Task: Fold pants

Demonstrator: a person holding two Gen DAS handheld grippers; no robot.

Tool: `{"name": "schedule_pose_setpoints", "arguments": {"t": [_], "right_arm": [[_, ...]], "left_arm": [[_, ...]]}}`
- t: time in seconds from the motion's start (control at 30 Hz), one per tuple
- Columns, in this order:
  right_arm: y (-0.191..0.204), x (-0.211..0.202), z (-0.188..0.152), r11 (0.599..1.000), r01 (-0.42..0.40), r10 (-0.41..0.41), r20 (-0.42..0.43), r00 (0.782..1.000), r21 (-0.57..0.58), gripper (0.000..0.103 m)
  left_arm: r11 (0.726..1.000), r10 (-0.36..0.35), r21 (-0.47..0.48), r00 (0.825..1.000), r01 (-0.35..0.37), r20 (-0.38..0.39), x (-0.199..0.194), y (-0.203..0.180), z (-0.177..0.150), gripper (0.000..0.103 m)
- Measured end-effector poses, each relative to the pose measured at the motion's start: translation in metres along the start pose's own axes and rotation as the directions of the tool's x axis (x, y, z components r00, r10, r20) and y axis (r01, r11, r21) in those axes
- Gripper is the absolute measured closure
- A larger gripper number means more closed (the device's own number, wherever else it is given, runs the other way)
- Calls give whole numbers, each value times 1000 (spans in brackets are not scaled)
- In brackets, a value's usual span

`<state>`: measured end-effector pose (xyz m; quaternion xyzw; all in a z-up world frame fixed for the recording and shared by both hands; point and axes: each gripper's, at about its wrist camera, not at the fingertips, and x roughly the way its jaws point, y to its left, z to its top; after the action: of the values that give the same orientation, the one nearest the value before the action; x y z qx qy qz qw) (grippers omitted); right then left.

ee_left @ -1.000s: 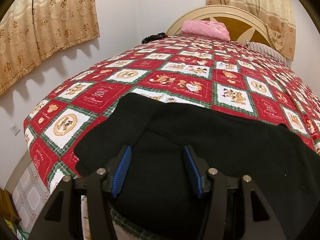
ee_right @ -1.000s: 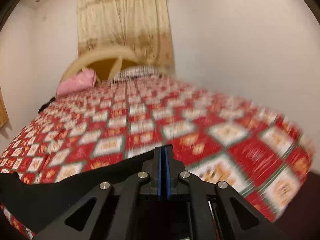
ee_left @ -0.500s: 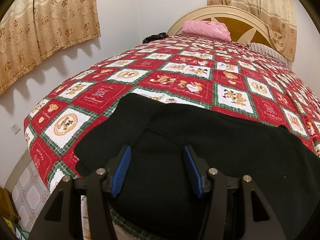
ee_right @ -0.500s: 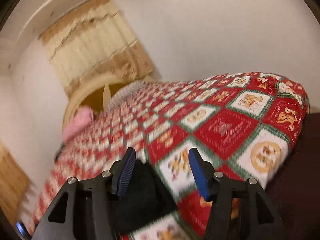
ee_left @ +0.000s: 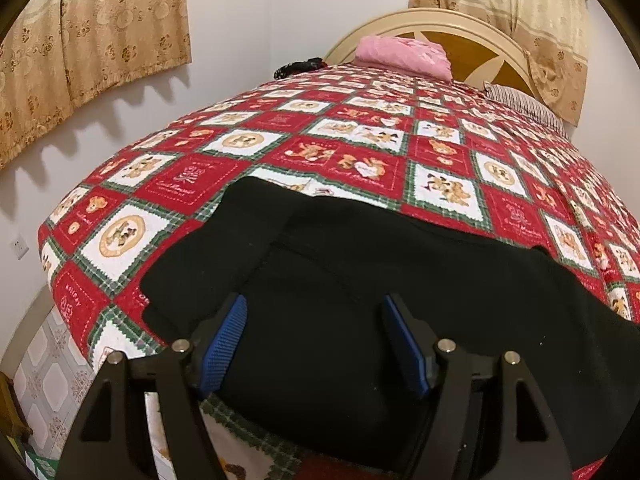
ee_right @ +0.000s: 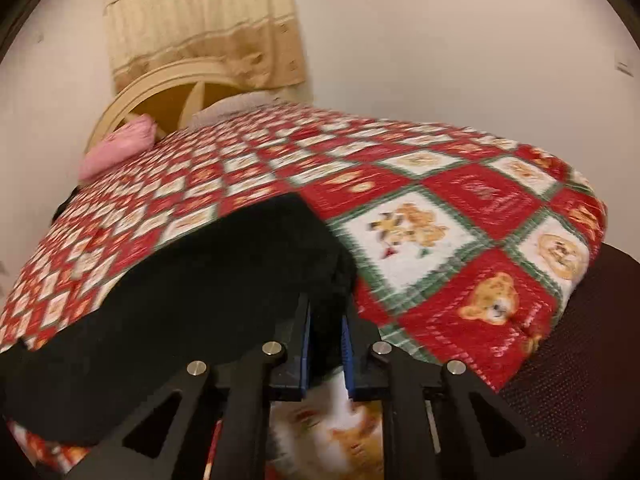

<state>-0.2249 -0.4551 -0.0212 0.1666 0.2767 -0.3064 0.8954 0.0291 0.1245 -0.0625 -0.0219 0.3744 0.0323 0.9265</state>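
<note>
Black pants (ee_left: 360, 280) lie spread across the near end of a bed with a red, white and green patchwork quilt (ee_left: 360, 148). My left gripper (ee_left: 316, 320) is open, its blue pads (ee_left: 224, 340) on either side of the cloth near the left end of the pants. In the right wrist view the pants (ee_right: 180, 300) run off to the left. My right gripper (ee_right: 326, 320) has its jaws nearly together on the right end of the pants, with black cloth between the pads.
A pink pillow (ee_left: 404, 54) and a striped pillow (ee_left: 520, 100) lie by the cream headboard (ee_left: 460, 28). Beige curtains (ee_left: 92, 40) hang on both walls. Tiled floor (ee_left: 44, 368) shows at the lower left. A dark mesh surface (ee_right: 580, 360) is past the bed's right corner.
My right gripper opened, swung over to the right end of the pants and closed down on the cloth. The left gripper has stayed open and still.
</note>
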Motion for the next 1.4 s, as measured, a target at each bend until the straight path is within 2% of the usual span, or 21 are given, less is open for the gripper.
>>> {"name": "schedule_pose_setpoints", "arguments": {"t": [0.07,0.17,0.2,0.3,0.37,0.5,0.57,0.63,0.73,0.8,0.87,1.0,1.17,1.23,1.37,1.4], "right_arm": [[5,-21,6,998,-43,46,61,997,-37,91],[-6,-65,13,995,-92,97,215,972,-33,91],[-12,-70,14,995,-98,99,229,968,-16,91],[-30,-42,4,999,-37,36,102,994,7,91],[-39,-20,-8,999,-31,30,23,999,30,91],[-42,-24,-14,995,-51,46,52,998,81,91],[-34,-30,-11,997,-26,22,65,998,72,91],[-12,-50,-4,1000,-16,15,132,991,4,91],[40,-80,6,985,-87,118,207,971,-152,91],[81,-92,5,953,-153,209,203,957,-262,91],[128,-96,-4,905,-205,285,173,943,-373,91],[206,-94,-43,797,-307,404,82,911,-519,91],[280,-76,-114,641,-348,443,-41,896,-684,91],[293,-68,-135,597,-376,451,-91,888,-708,91],[305,-49,-161,525,-350,403,-135,905,-776,88],[304,-50,-164,516,-350,409,-134,903,-782,86]], "left_arm": [[1000,-8,-2,1000,8,-3,0,0,2,30],[1000,-12,5,1000,12,-4,2,1,3,30],[1000,-12,7,1000,12,-5,2,1,2,30],[1000,-8,14,1000,8,-2,4,-1,2,30],[1000,-7,21,1000,7,-2,3,-1,2,30],[1000,-12,21,1000,12,-8,3,0,2,30],[1000,-15,20,1000,15,-6,2,0,3,30],[999,-31,14,999,31,6,-3,-1,3,30],[998,-53,20,998,53,32,-11,-3,5,30],[997,-69,36,997,67,47,-16,-7,6,30],[995,-84,53,995,80,62,-22,-9,5,30],[993,-106,63,992,102,72,-24,-9,5,30],[993,-114,51,992,111,57,-19,-5,4,30],[993,-114,44,992,112,51,-18,-4,1,30],[993,-116,36,992,114,39,-13,-1,0,30],[993,-118,35,992,117,36,-11,-1,0,30]]}}
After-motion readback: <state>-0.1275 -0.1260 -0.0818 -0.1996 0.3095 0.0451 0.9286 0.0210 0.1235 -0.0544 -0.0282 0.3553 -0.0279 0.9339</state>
